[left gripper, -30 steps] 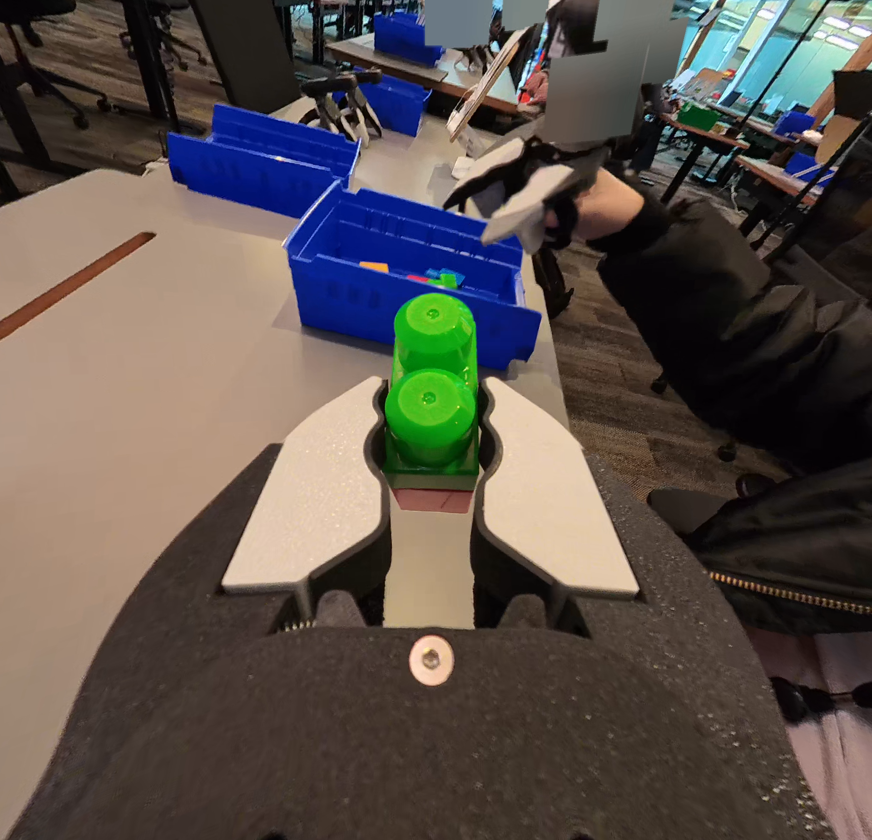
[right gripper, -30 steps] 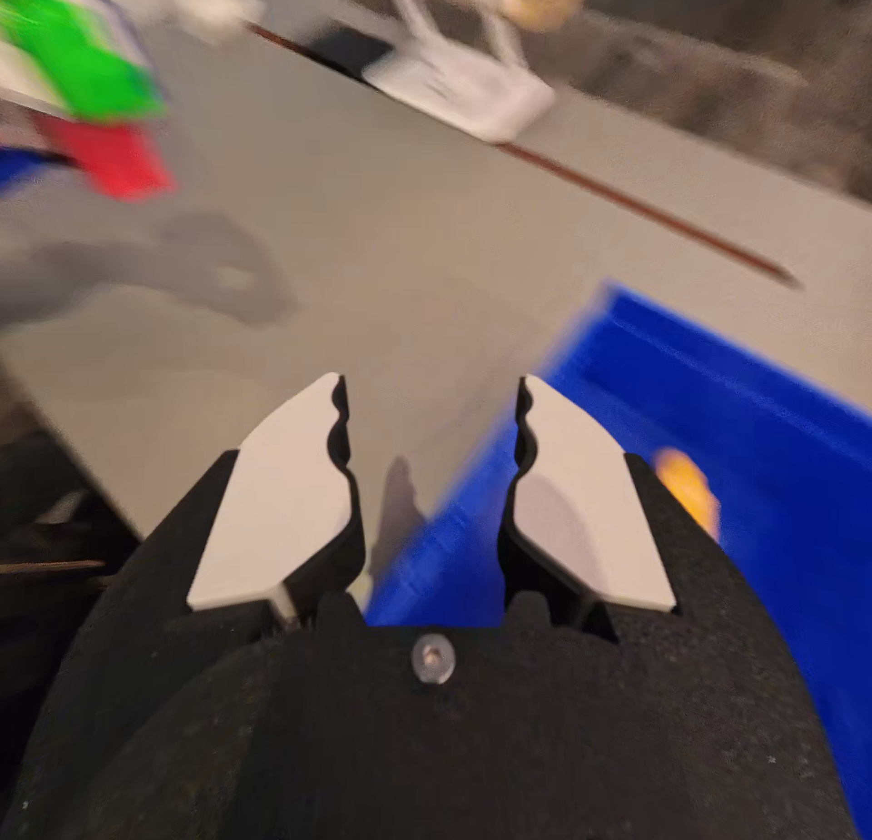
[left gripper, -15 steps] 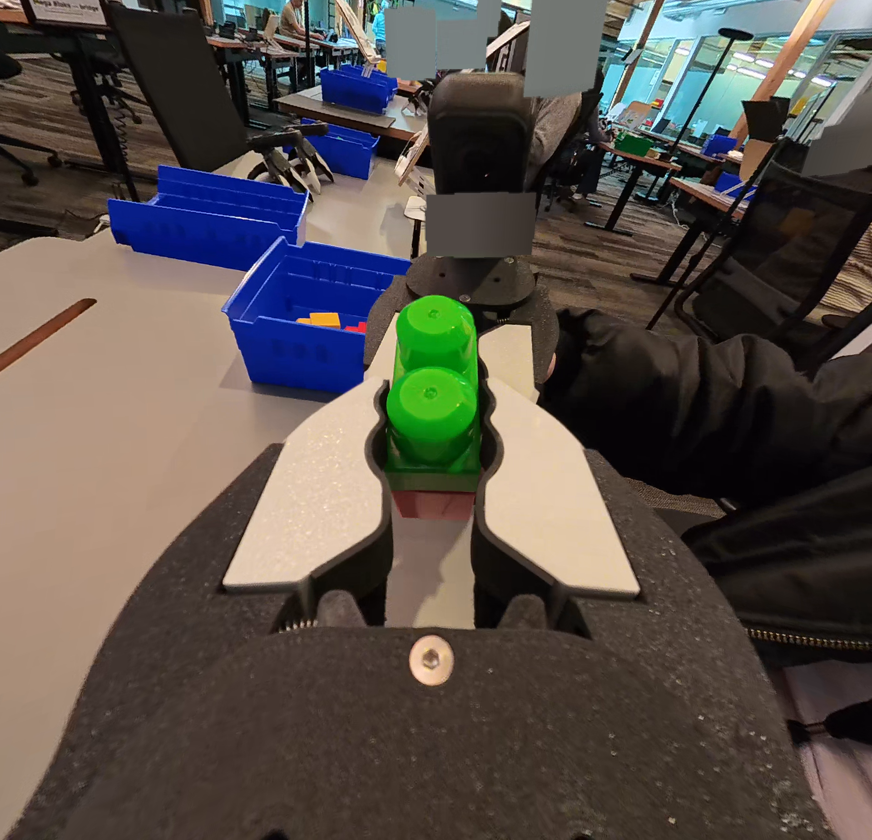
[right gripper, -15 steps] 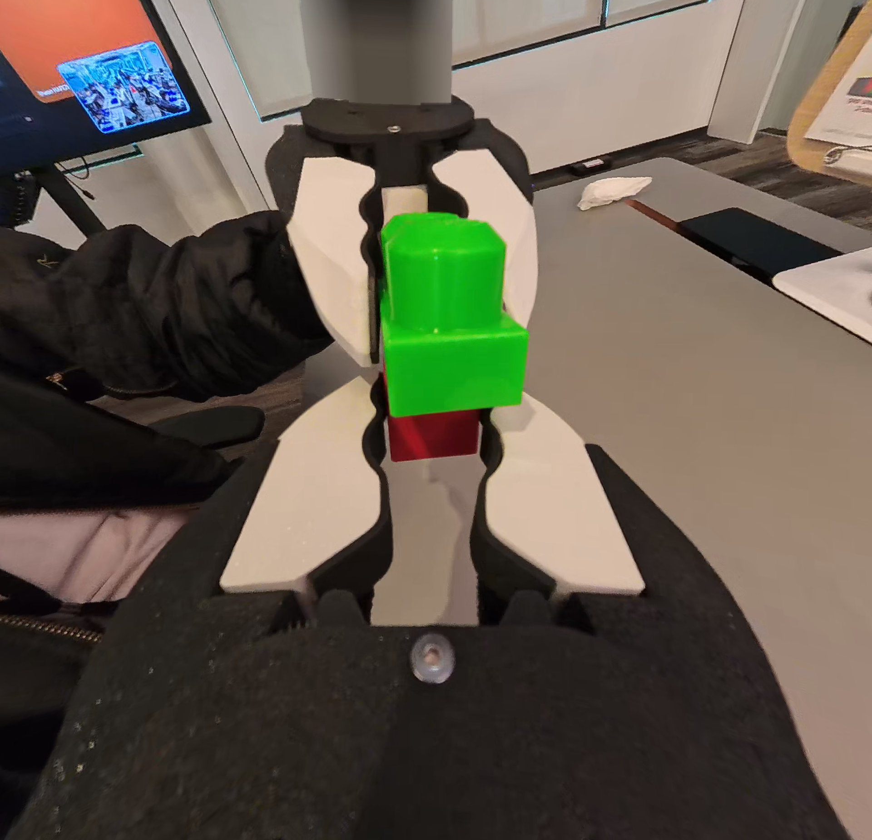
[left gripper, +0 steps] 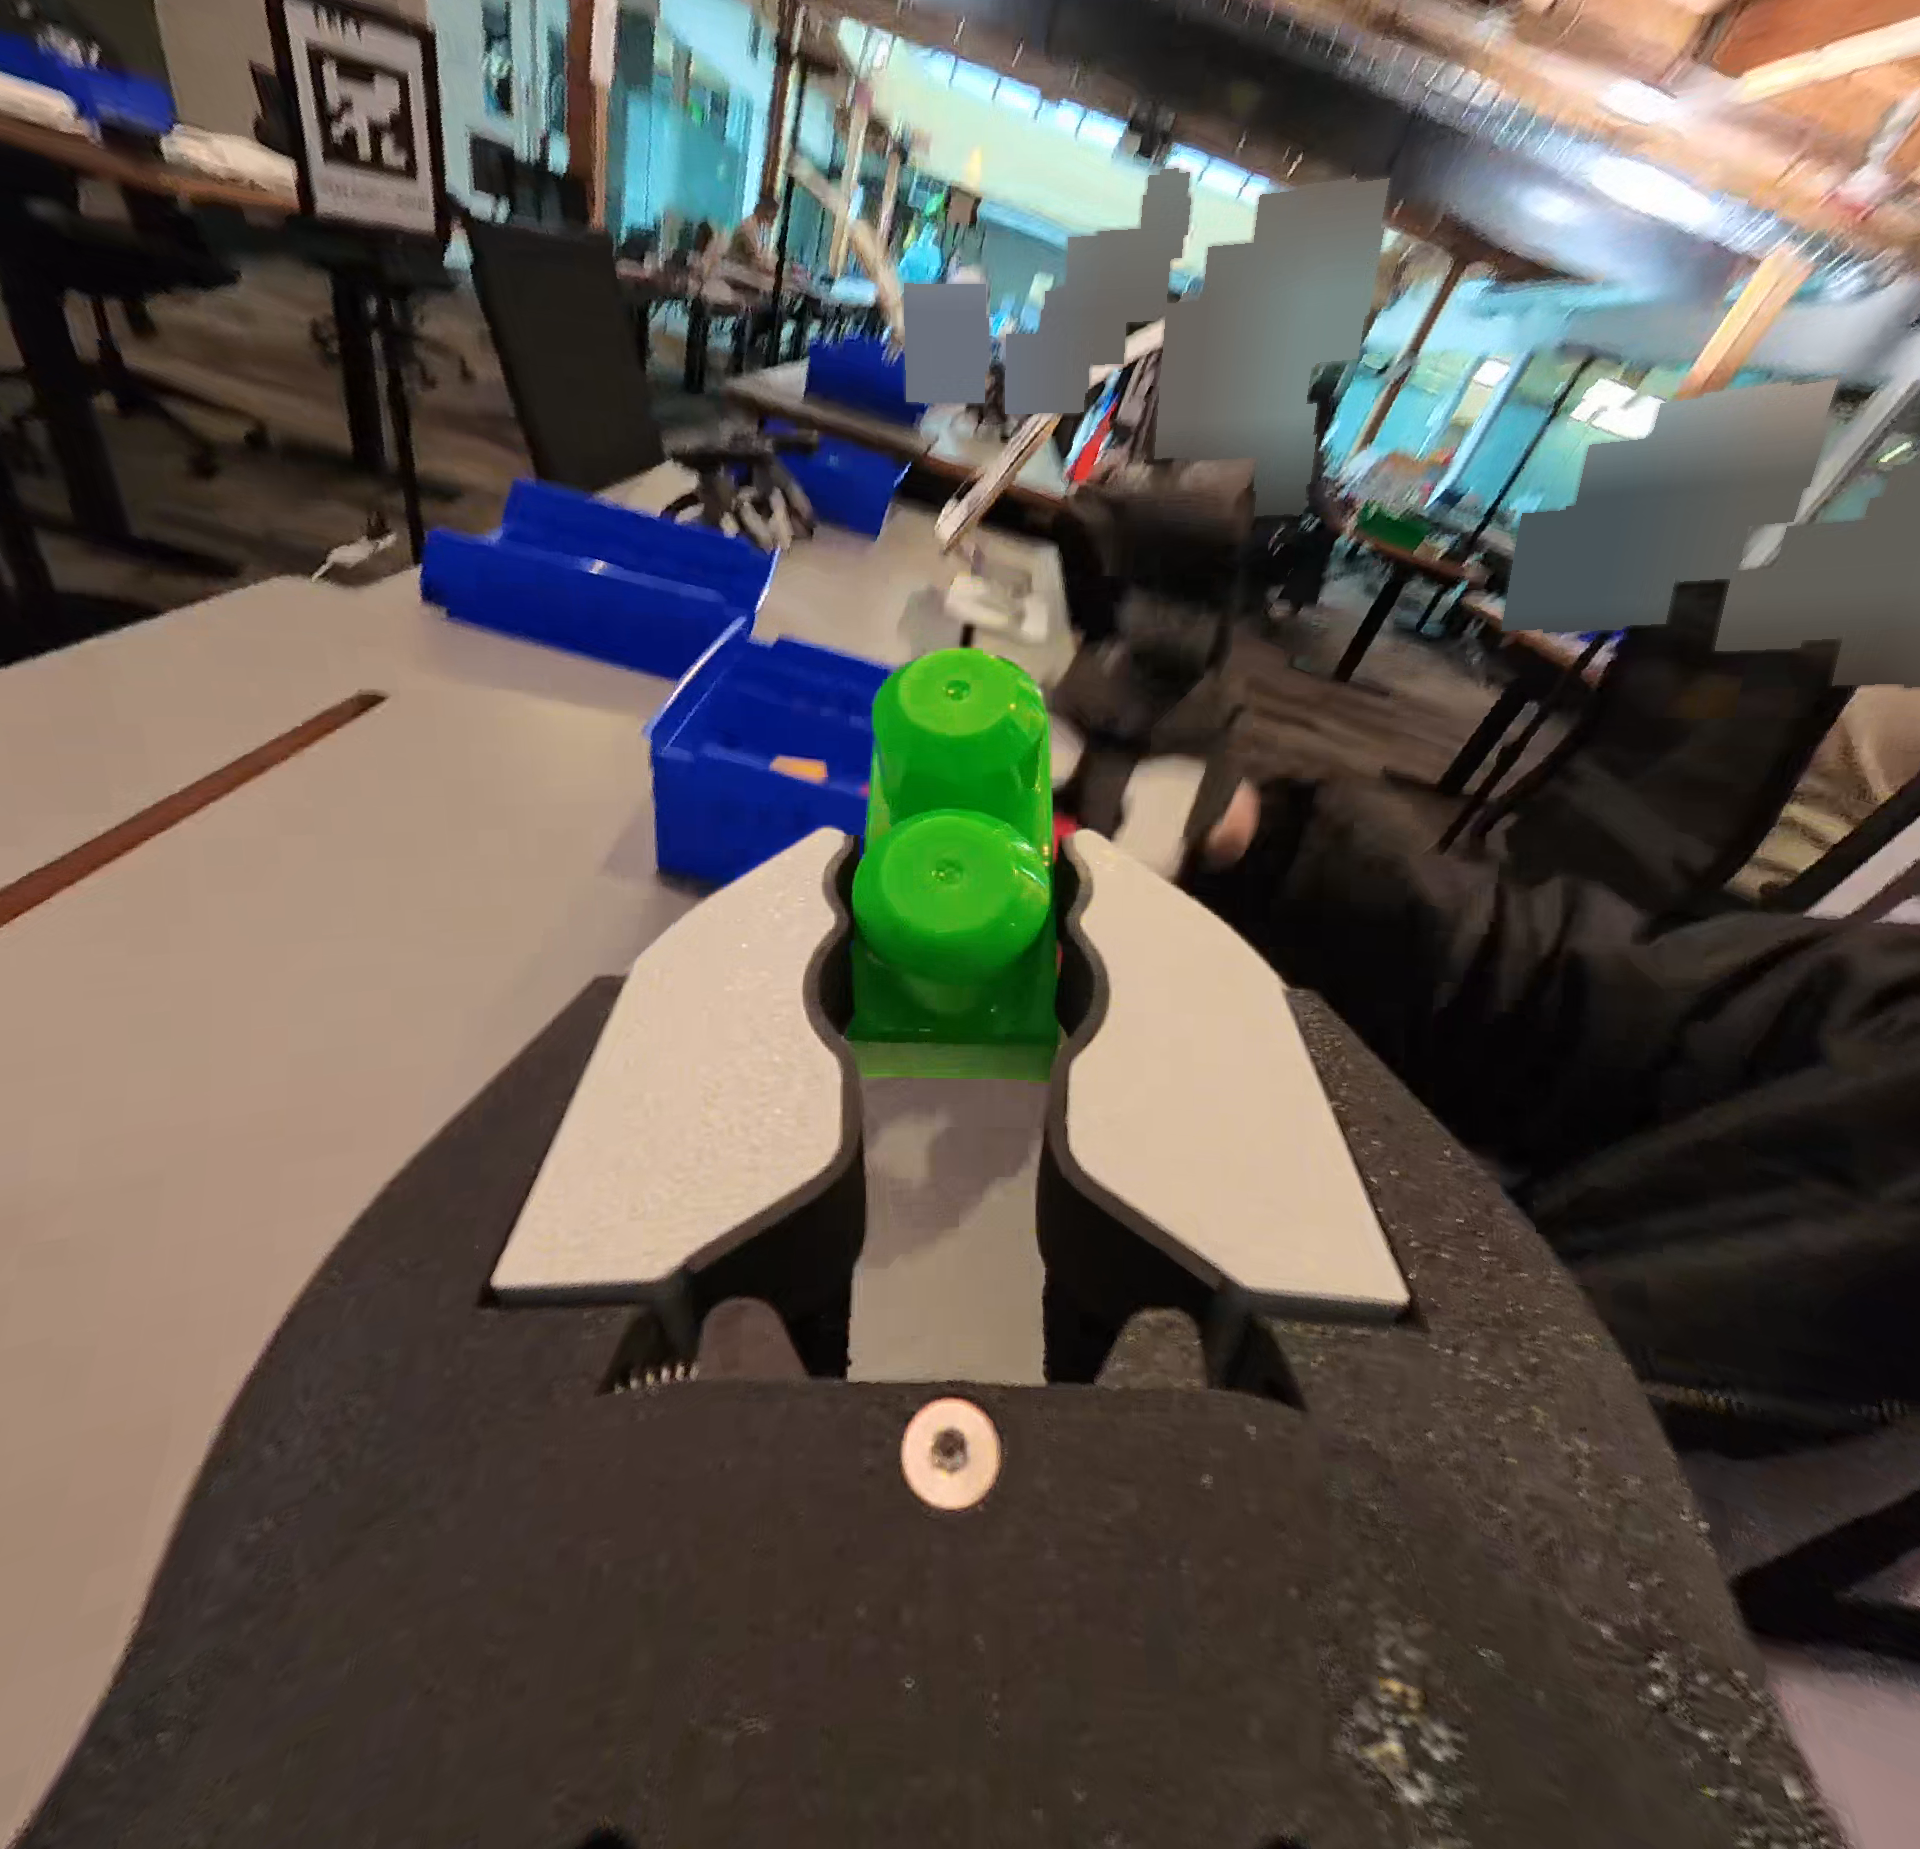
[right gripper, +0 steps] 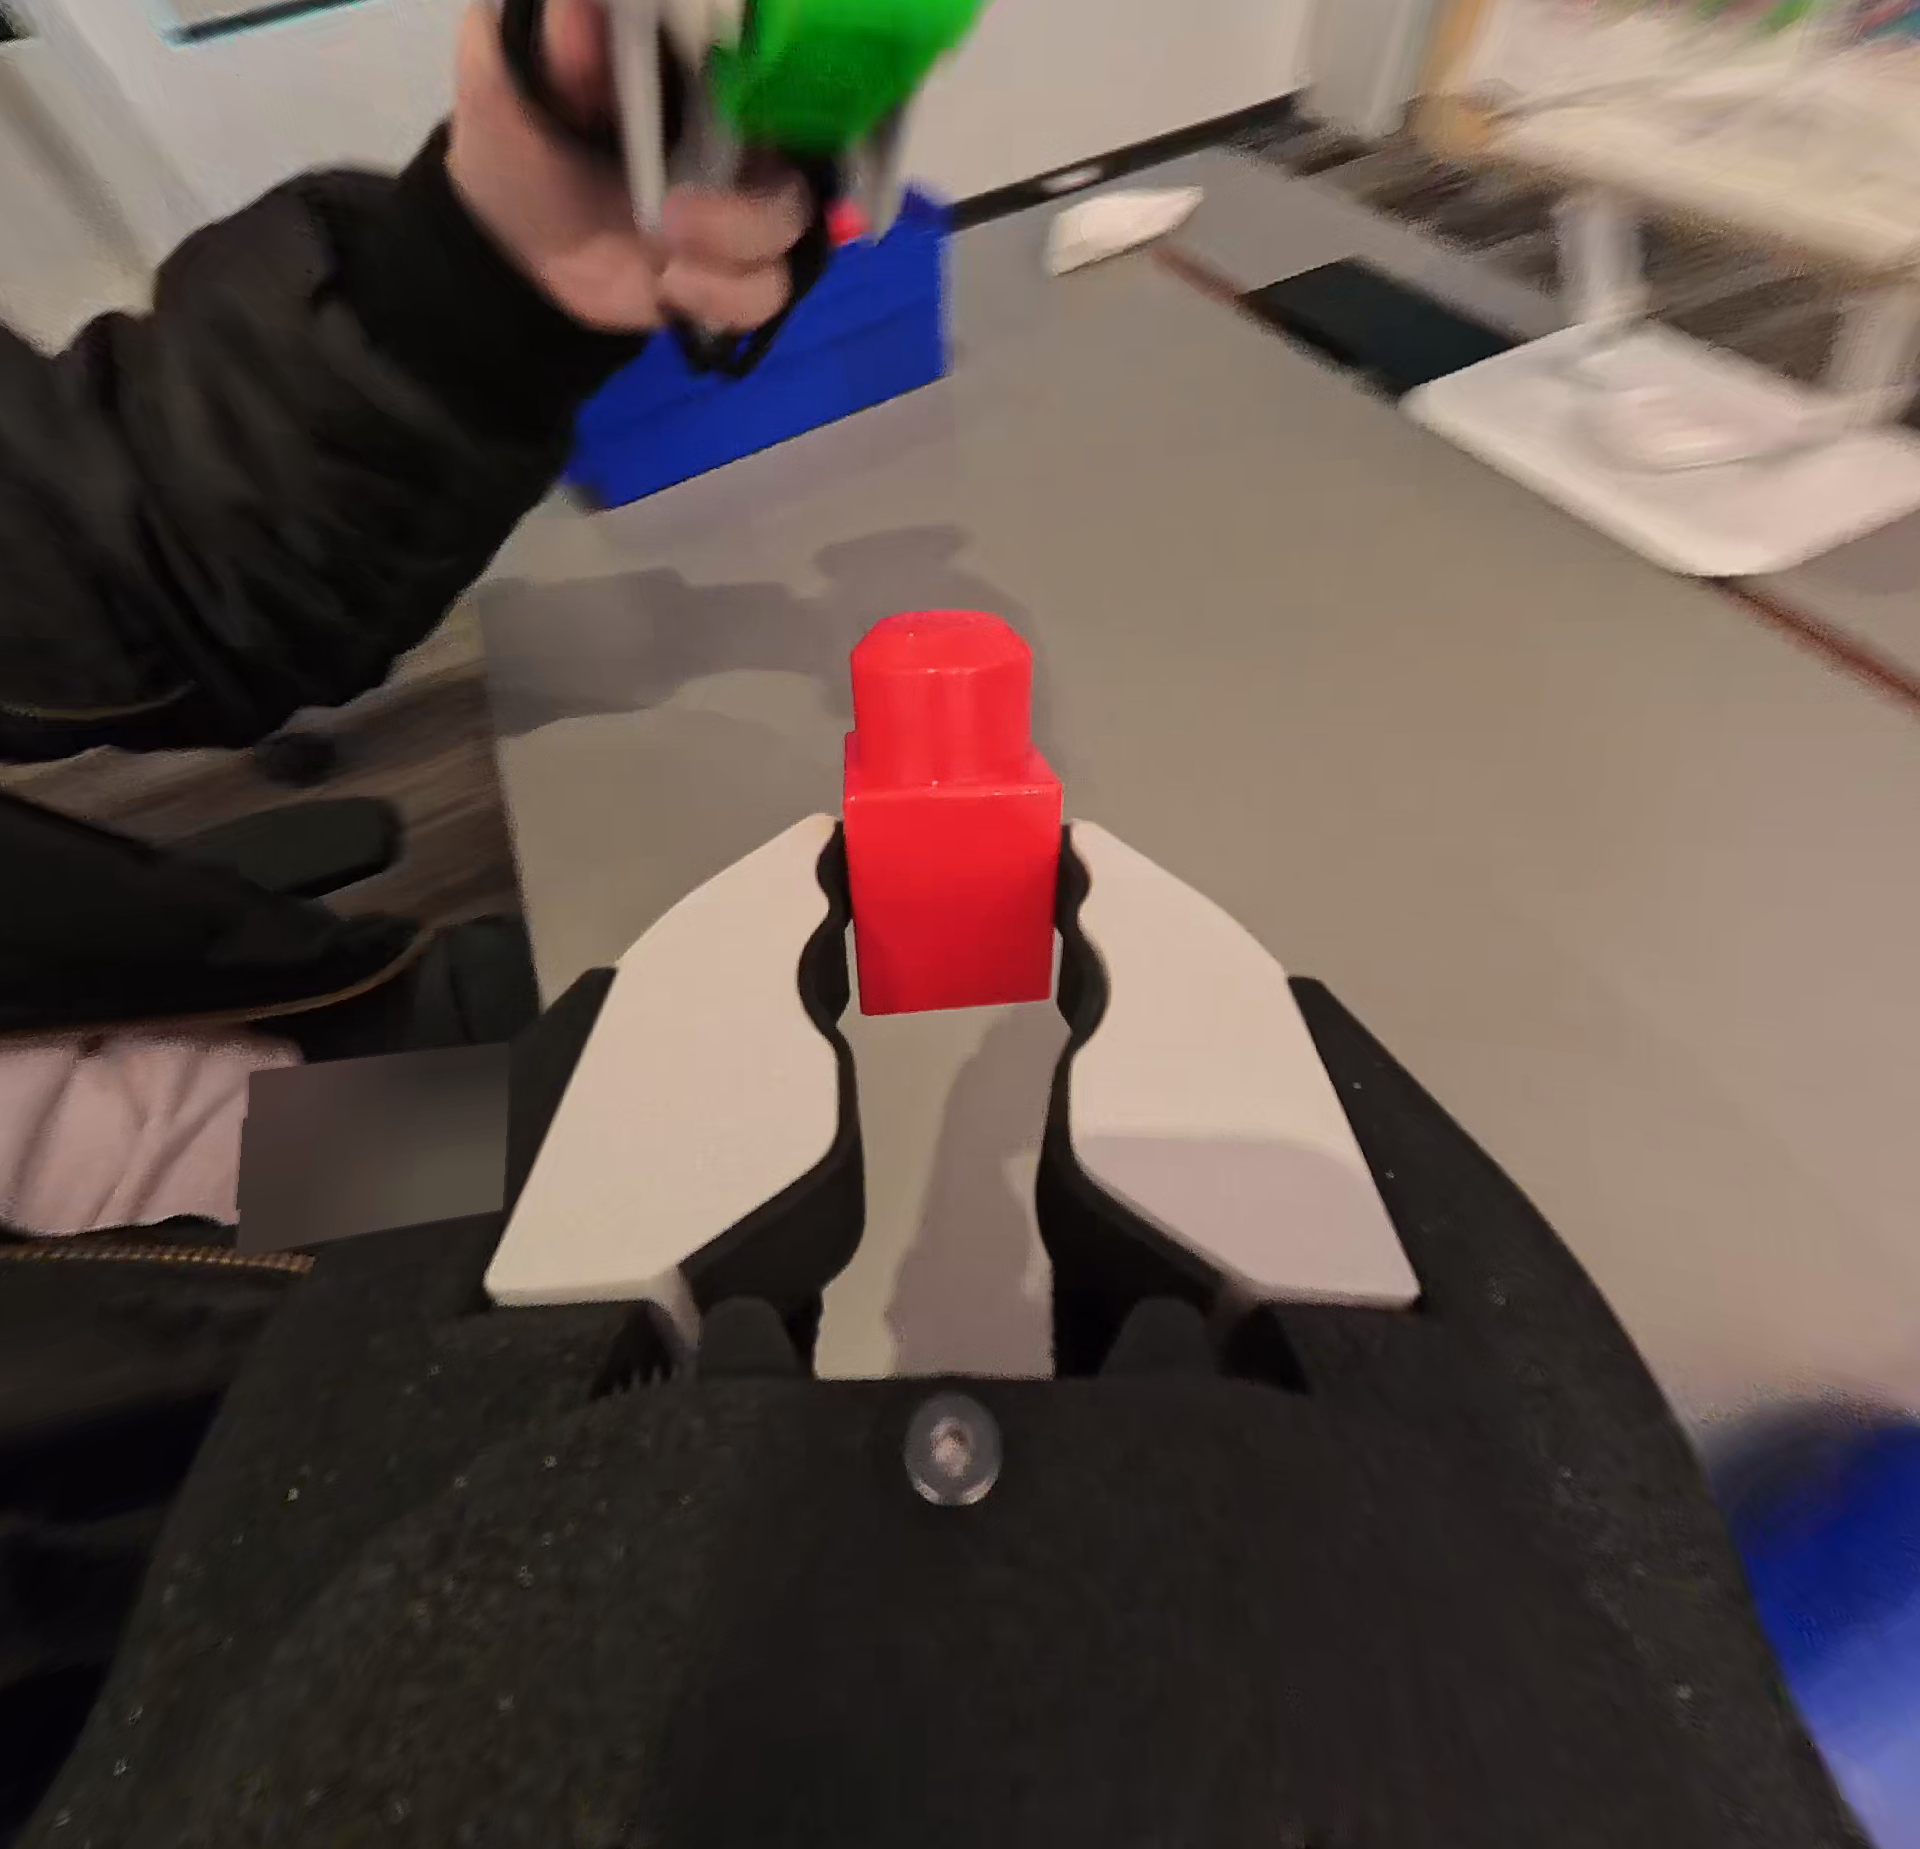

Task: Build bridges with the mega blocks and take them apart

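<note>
Right now, going left to right: the grey tabletop (left gripper: pixel 260 968) fills the left of the left wrist view, with two open blue plastic bins on it, the far blue bin (left gripper: pixel 592 578) further back and the near blue bin (left gripper: pixel 748 791) just ahead-left of the tongs, some small coloured pieces inside it. The left gripper (left gripper: pixel 951 952) is closed down to block width on the glossy green two-stud plastic mega block (left gripper: pixel 951 864), held off the table; its long axis runs straight forward along the fingers, studs up toward the camera. To its right, the person's dark sleeve (left gripper: pixel 1558 1020). In the right wrist view the left gripper shows blurred at upper left with the green block, raised well above the table. Centre, the right gripper (right gripper: pixel 951 916) is clamped on the small red single-stud plastic block (right gripper: pixel 948 864), gripped at the fingertips by its two side faces, stud up, also in the air. The two blocks are apart, so I read this as the take-apart phase. Key relation for stowing: the near blue bin sits just ahead-left of the left tongs, close by, while in the right view it lies up-left, further off across bare table. Left hand is nearer.
</note>
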Demonstrator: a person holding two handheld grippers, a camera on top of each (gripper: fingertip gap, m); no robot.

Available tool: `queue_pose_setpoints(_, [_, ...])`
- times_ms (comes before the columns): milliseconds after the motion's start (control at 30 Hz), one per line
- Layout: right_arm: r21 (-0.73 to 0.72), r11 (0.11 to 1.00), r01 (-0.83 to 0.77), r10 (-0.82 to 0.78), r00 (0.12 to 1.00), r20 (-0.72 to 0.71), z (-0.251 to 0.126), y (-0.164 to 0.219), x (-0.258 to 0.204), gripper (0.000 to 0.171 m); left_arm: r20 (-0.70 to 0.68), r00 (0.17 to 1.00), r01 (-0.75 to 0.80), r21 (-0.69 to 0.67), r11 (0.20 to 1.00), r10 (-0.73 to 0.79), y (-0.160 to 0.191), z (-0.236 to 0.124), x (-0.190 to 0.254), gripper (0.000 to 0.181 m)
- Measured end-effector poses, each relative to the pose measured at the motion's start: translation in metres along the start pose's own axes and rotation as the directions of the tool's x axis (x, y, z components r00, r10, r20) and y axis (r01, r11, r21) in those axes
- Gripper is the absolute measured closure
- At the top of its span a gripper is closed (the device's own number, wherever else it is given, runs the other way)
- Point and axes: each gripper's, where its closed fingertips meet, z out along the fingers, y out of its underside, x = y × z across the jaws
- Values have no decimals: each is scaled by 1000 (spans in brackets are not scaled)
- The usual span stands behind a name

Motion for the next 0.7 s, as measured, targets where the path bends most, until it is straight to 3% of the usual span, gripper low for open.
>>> queue_pose_setpoints(67, [-12,1000,-3,0,975,-222,-61,-9,37,135,58,998,-33,-66,997,37,17,-4,-8,146])
queue_pose_setpoints(133, [-130,985,-110,31,868,-496,-136,15,90,135,73,996,-39,-98,994,46,29,-7,-10,145])
queue_pose_setpoints(200, [-215,912,-349,139,757,-639,-194,68,128,134,76,996,-41,-123,992,51,38,-7,-12,145])
queue_pose_setpoints(300, [-290,729,-620,215,610,-763,-243,159,158,134,78,995,-45,-150,988,57,48,-2,-15,145])
queue_pose_setpoints(367, [-306,668,-678,236,583,-777,-249,197,161,134,70,996,-41,-166,985,53,54,4,-15,145])
queue_pose_setpoints(500, [-274,677,-683,260,571,-779,-241,221,169,134,77,995,-50,-228,972,69,69,15,-16,145])
queue_pose_setpoints(633, [-240,748,-619,251,598,-761,-235,193,169,118,60,994,-67,-278,958,87,76,21,-12,145])
queue_pose_setpoints(700, [-226,828,-512,231,681,-695,-219,156,157,119,28,995,-85,-288,954,97,76,25,-6,145])
